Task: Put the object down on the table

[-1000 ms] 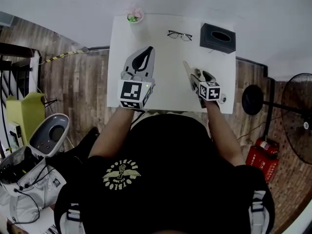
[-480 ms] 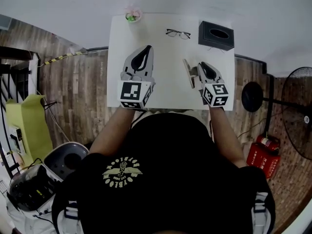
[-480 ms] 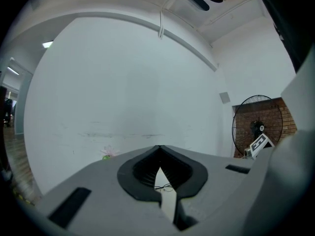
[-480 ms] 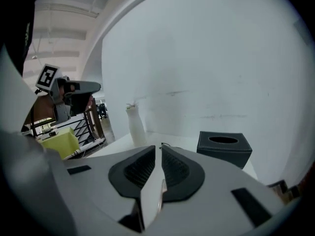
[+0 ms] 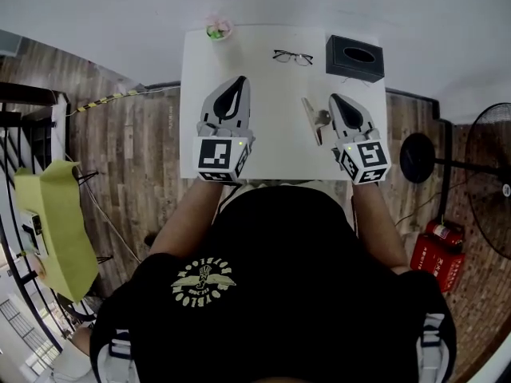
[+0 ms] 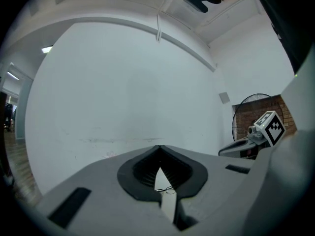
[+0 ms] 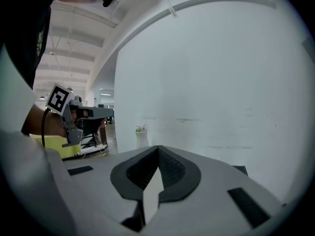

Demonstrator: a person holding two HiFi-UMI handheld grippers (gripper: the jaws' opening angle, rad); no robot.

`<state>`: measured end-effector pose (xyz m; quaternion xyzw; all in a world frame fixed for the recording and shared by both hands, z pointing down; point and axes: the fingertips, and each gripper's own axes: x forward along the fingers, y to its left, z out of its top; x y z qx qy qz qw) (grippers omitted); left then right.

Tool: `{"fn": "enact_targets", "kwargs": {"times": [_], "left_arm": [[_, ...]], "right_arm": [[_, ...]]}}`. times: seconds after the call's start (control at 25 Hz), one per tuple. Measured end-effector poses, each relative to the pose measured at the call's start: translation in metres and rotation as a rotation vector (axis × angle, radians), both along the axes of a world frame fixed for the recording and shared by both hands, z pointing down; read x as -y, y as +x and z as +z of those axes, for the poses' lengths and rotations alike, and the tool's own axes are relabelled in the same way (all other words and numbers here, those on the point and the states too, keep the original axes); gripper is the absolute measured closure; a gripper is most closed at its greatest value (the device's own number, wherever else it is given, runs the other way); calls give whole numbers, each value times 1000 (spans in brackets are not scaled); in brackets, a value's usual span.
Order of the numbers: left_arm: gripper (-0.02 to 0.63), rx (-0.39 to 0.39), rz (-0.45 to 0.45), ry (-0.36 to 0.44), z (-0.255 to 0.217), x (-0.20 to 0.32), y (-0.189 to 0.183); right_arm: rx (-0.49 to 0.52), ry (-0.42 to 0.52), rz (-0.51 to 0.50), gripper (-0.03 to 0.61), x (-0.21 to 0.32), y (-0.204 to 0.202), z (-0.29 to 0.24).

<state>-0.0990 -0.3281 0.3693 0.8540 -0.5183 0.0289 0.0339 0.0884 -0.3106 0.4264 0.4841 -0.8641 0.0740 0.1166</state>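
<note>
A small grey, elongated object (image 5: pixel 313 120) lies flat on the white table (image 5: pixel 271 146), with nothing holding it. My right gripper (image 5: pixel 335 99) hovers above the table just to the right of it, apart from it. Its jaws have just been closing and now meet with nothing between them (image 7: pixel 157 147). My left gripper (image 5: pixel 239 80) is held over the table's left half, pointing level, also shut and empty (image 6: pixel 159 149). In the left gripper view the right gripper (image 6: pixel 256 134) shows at the right edge.
A pair of glasses (image 5: pixel 293 57) lies at the table's far middle. A black tissue box (image 5: pixel 355 58) stands at the far right corner, and a small potted plant (image 5: pixel 217 29) at the far left. A standing fan (image 5: pixel 489 174) and a red canister (image 5: pixel 433 255) are right of the table.
The right gripper has risen away from the table and shut its jaws, leaving the grey object lying where it was. The left gripper has stayed in place.
</note>
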Motion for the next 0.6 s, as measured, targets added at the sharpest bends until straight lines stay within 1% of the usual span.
{"fn": "enact_targets", "kwargs": {"times": [0.16,0.32,0.6], "left_arm": [[607,-4,31,-8,-4,-1,2],[607,-9,36,-8,-7,-5,3],[607,-36,41,35,-32,-11,1]], "right_arm": [[49,37,-40,577,1,-12,-29],[57,72,-59,577,0,-17,-53],[98,129,-84,577,-7,-25,-102]]}}
